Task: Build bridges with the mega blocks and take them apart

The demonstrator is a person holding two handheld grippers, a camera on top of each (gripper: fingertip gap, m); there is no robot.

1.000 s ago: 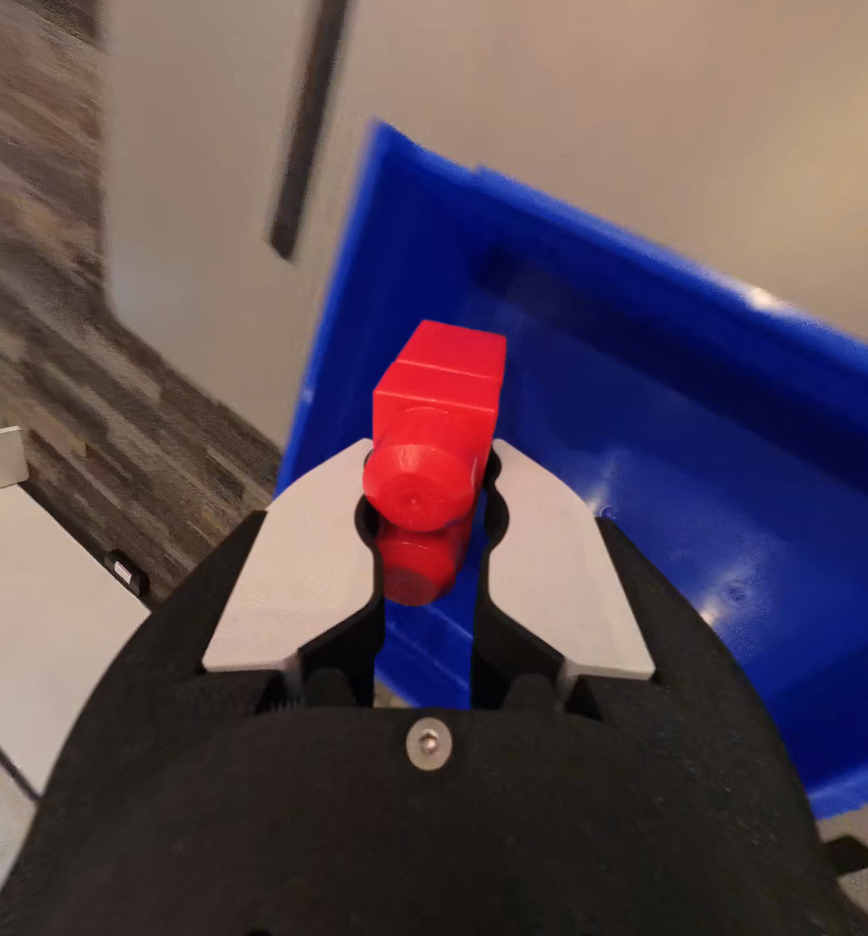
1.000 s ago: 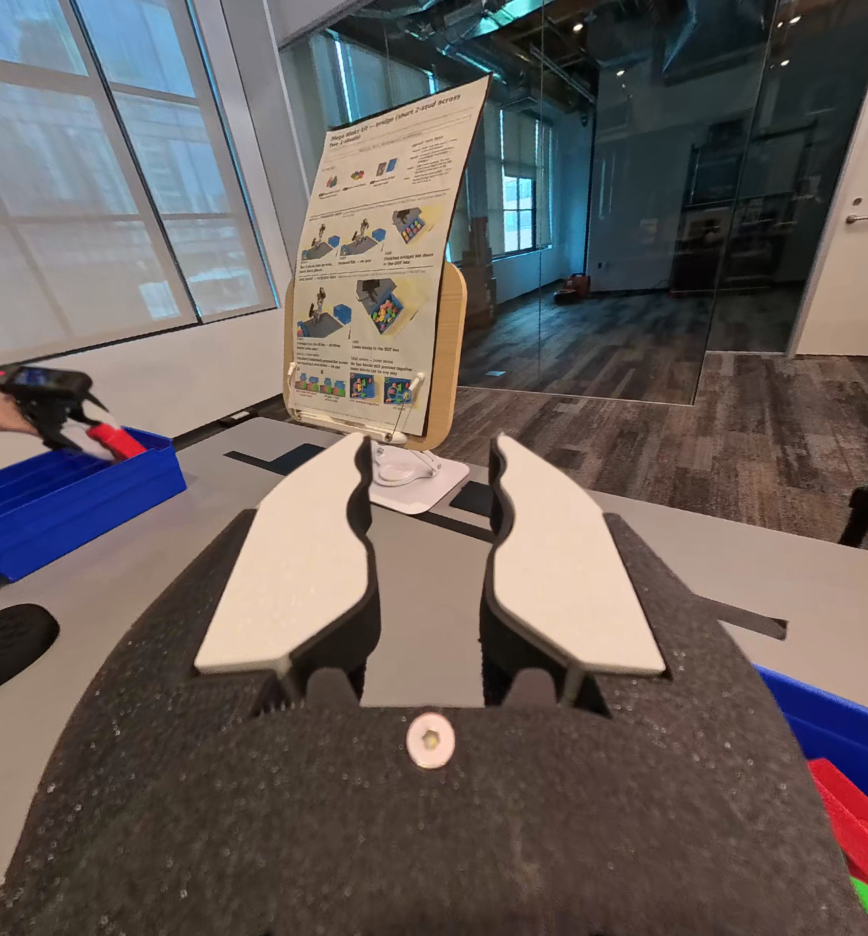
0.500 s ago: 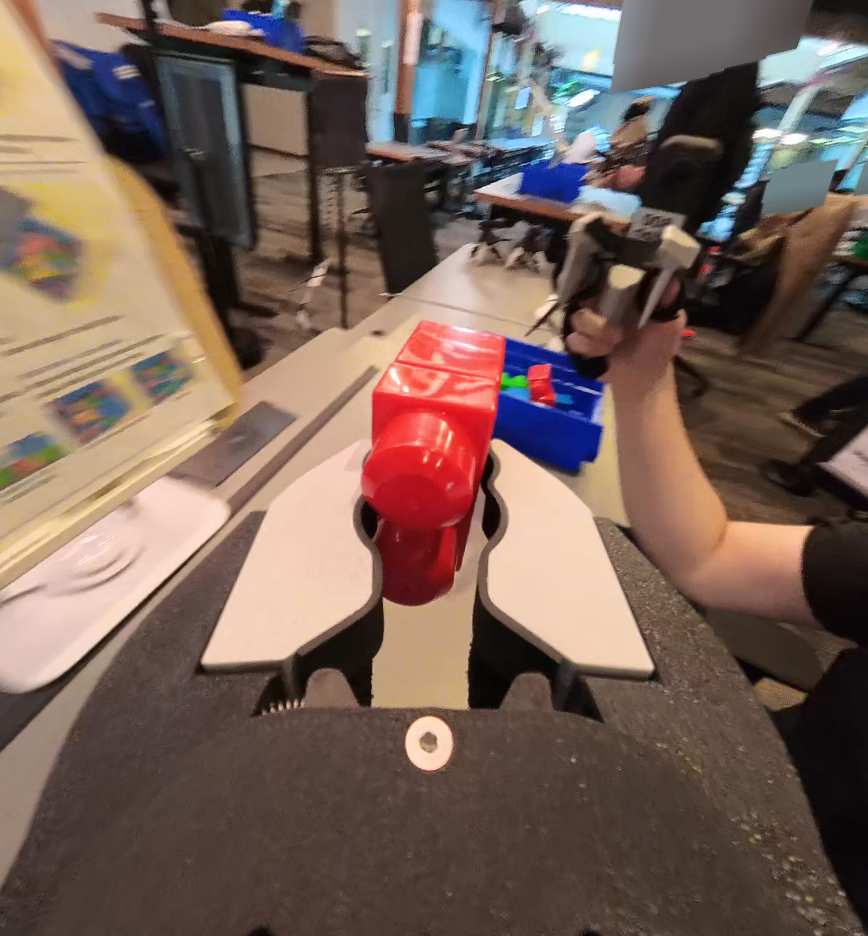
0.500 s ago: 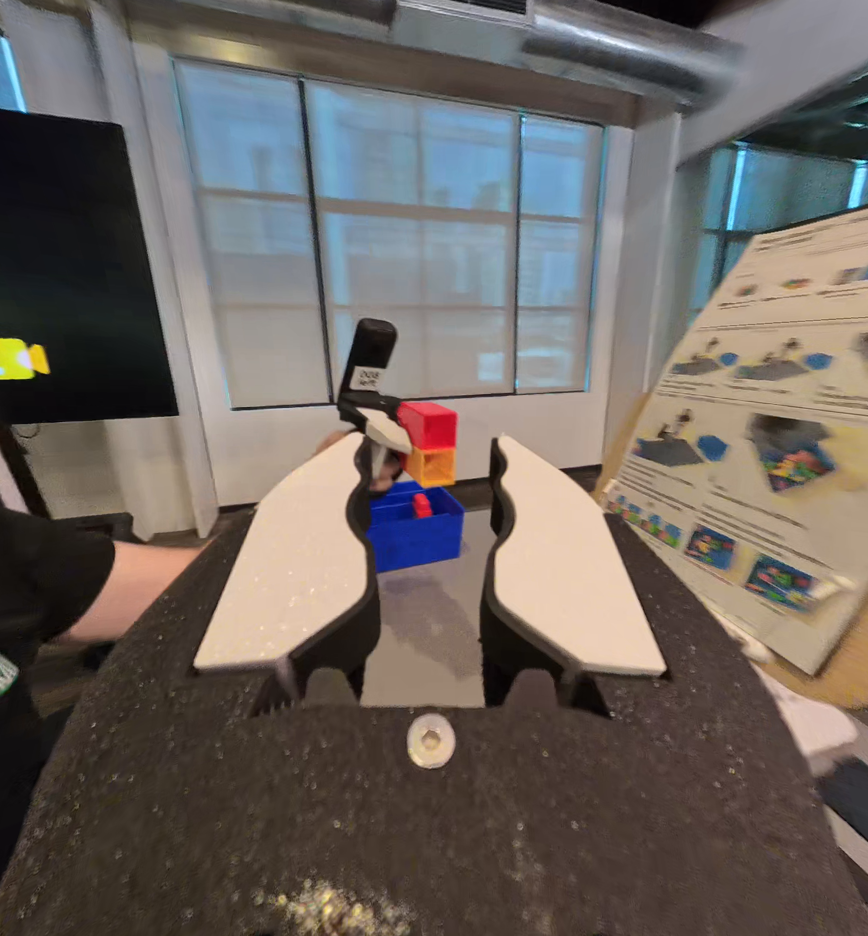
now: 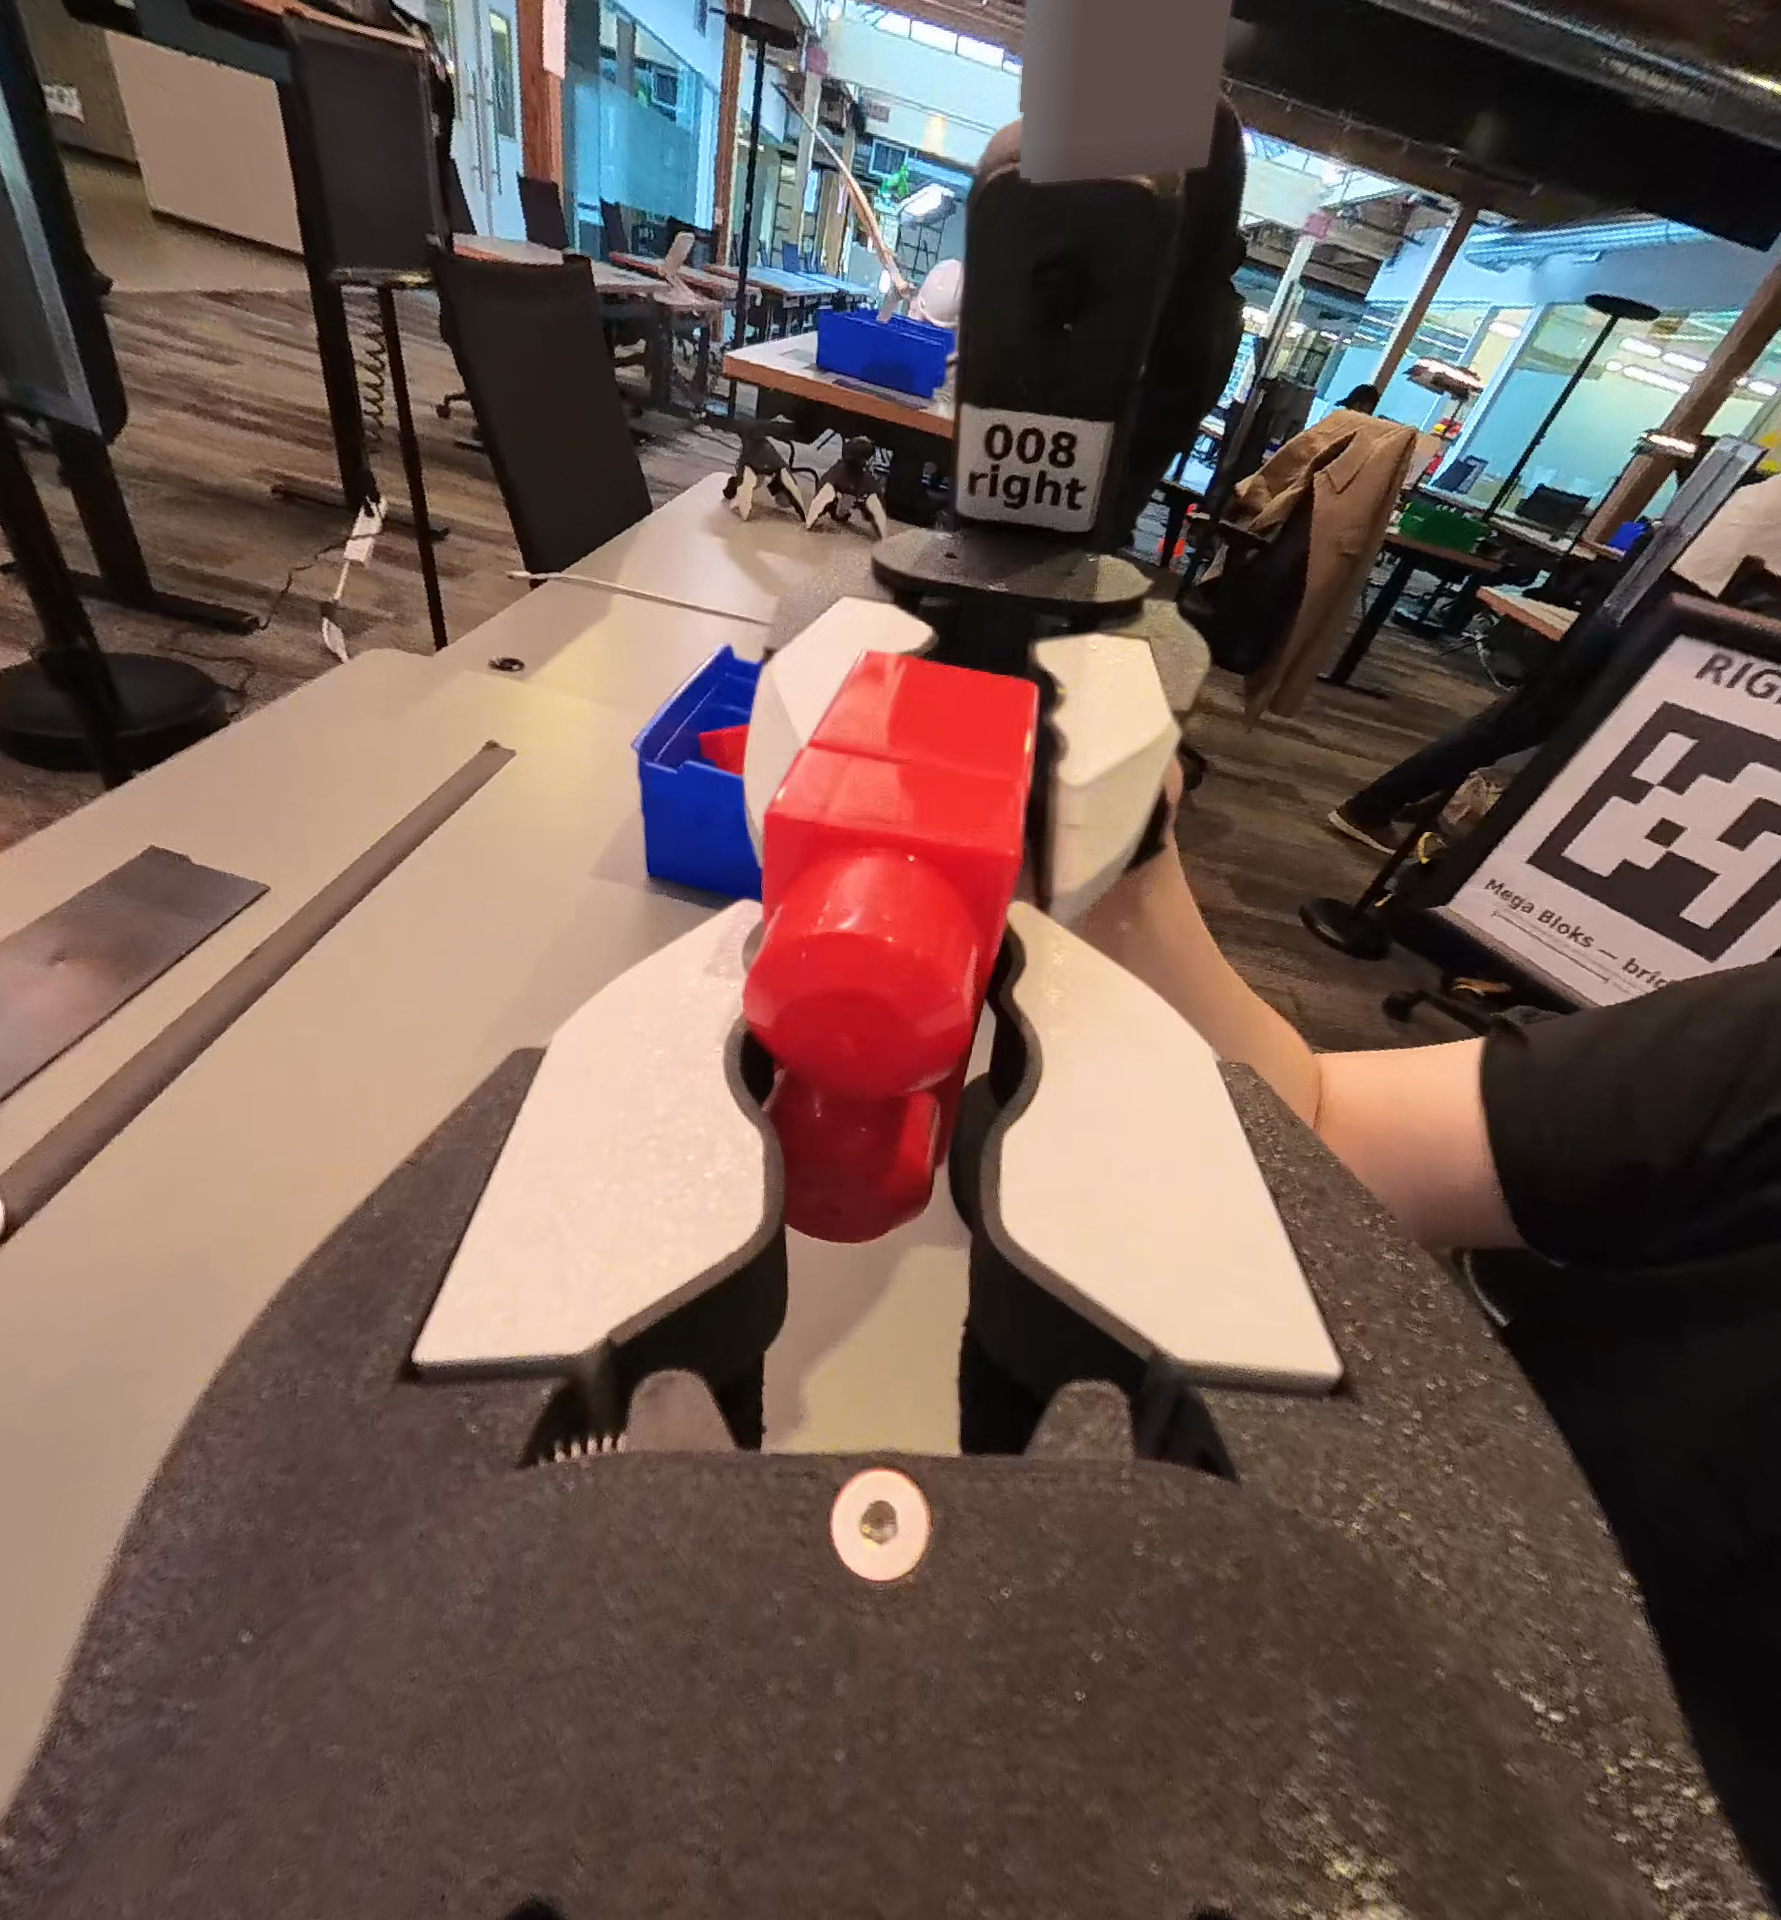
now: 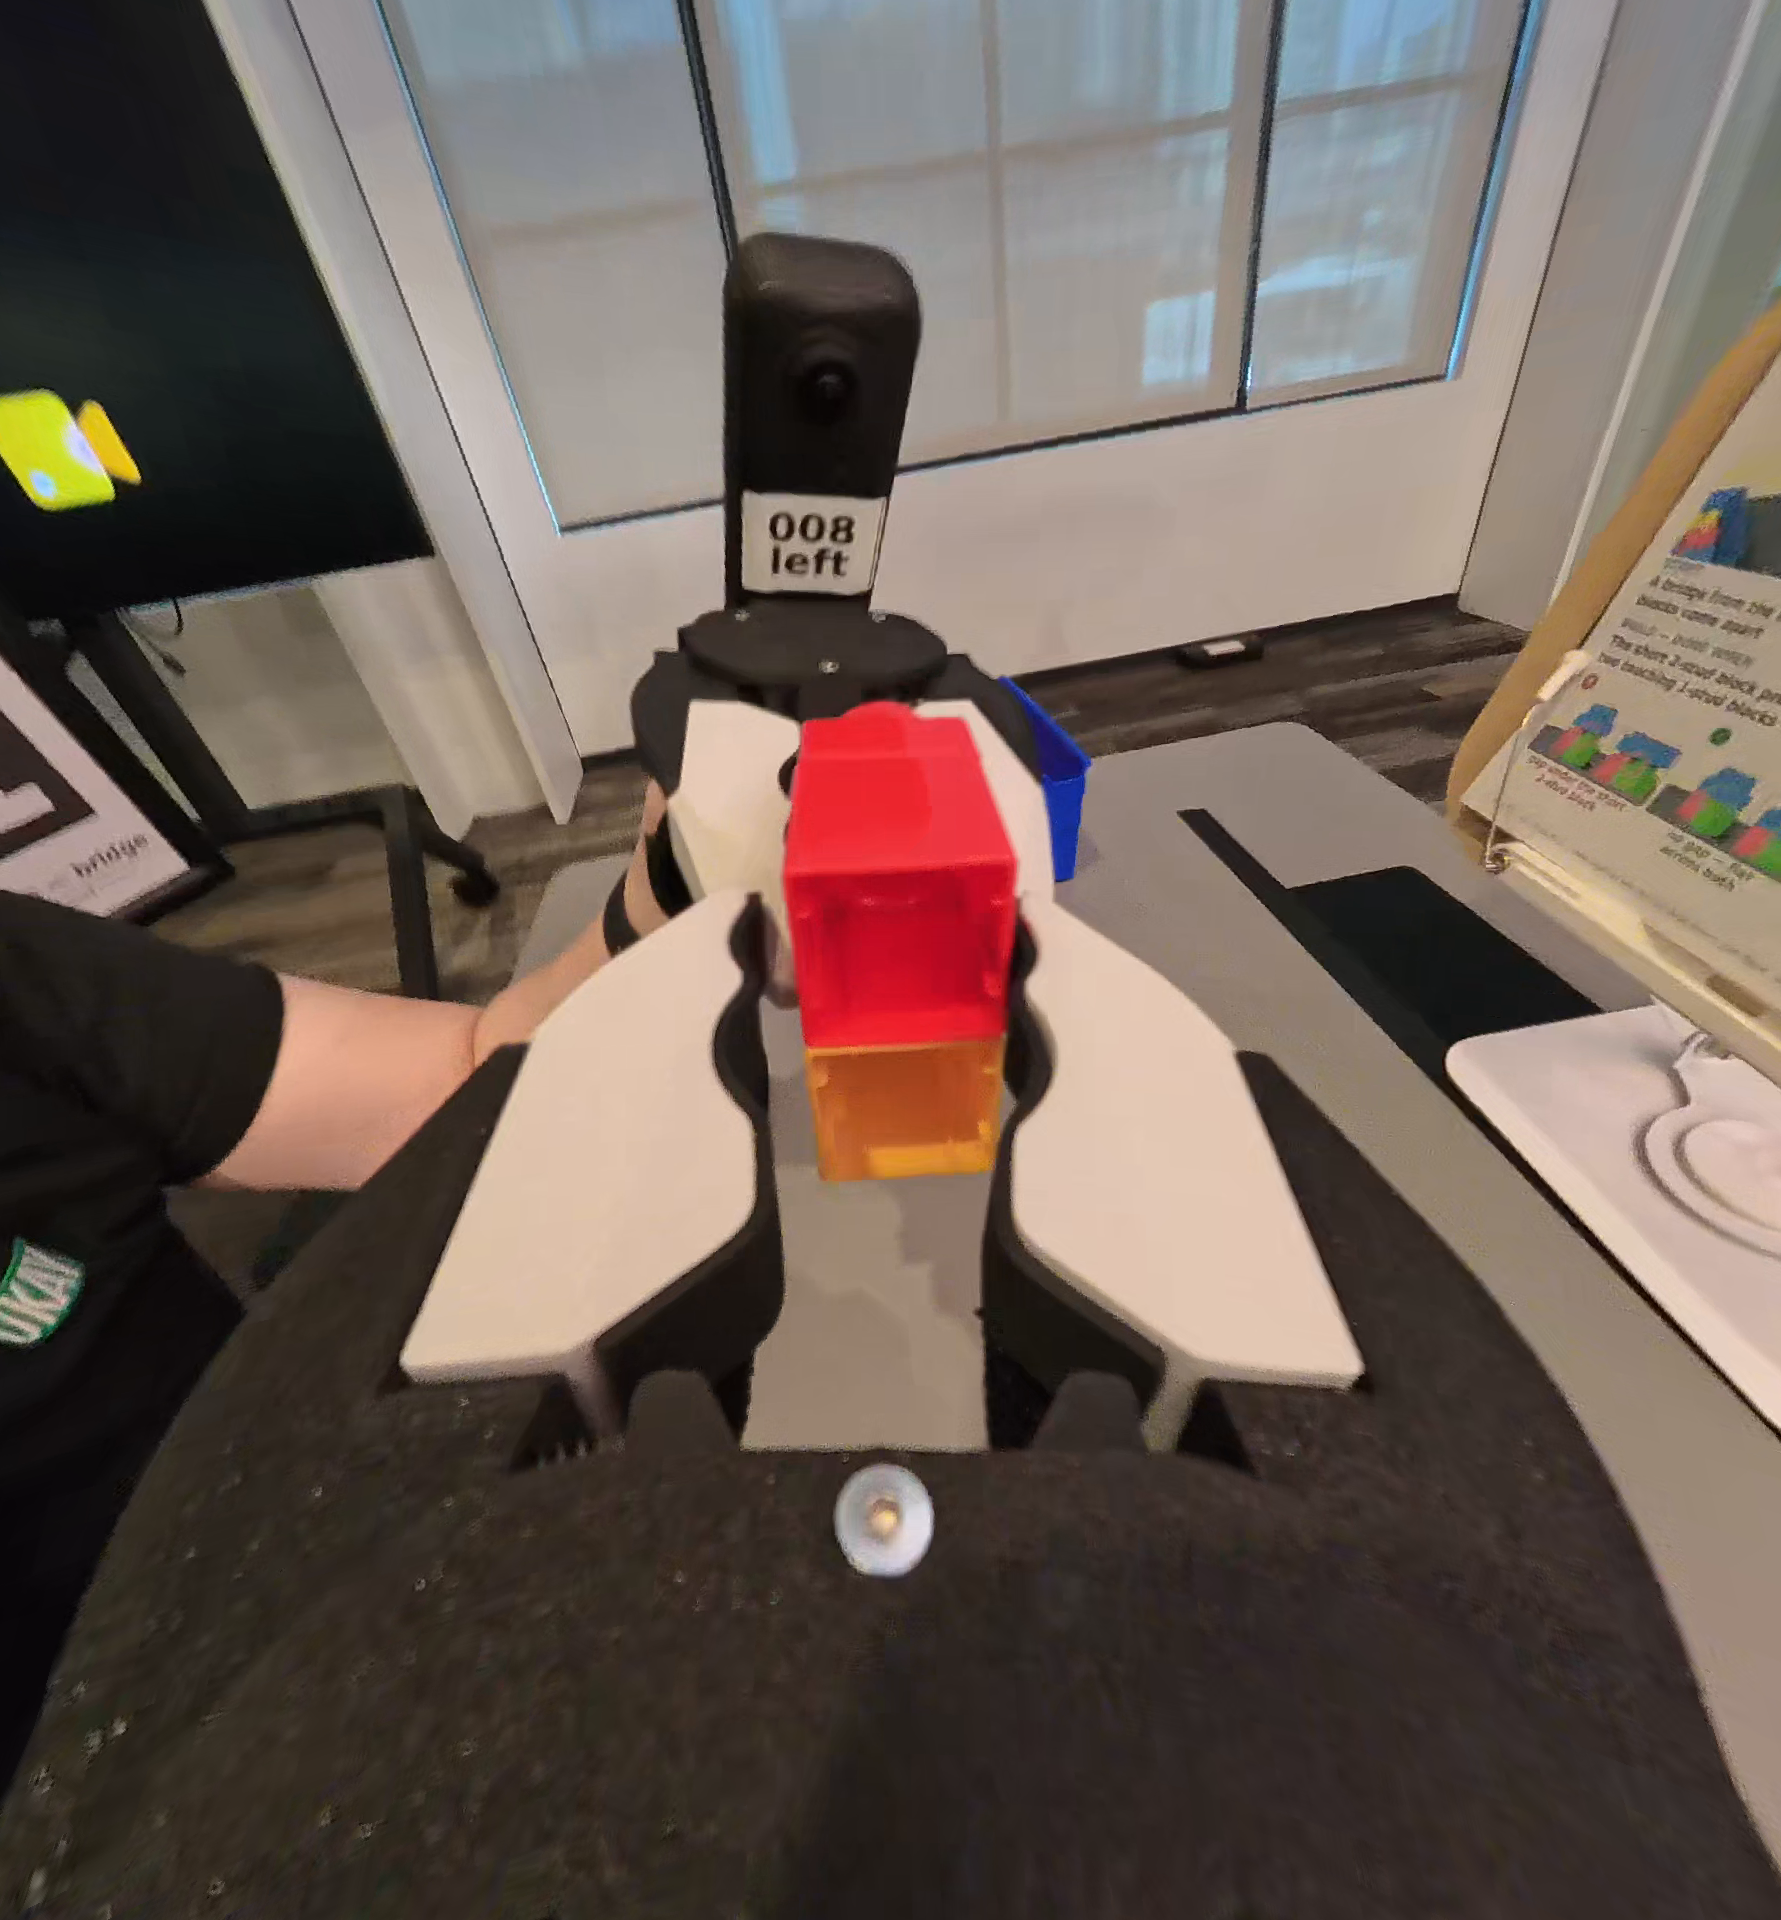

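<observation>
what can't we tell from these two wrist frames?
- Right hand-held gripper: in the right wrist view its fingers flank the red blocks and orange block, but contact isn't clear.
- Orange block: absent from the left wrist view, hidden behind the red blocks.
- Left hand-held gripper: how deep the studs sit between its fingers is hidden.
- Blue bin: contents mostly blocked by the blocks and gripper.
</observation>
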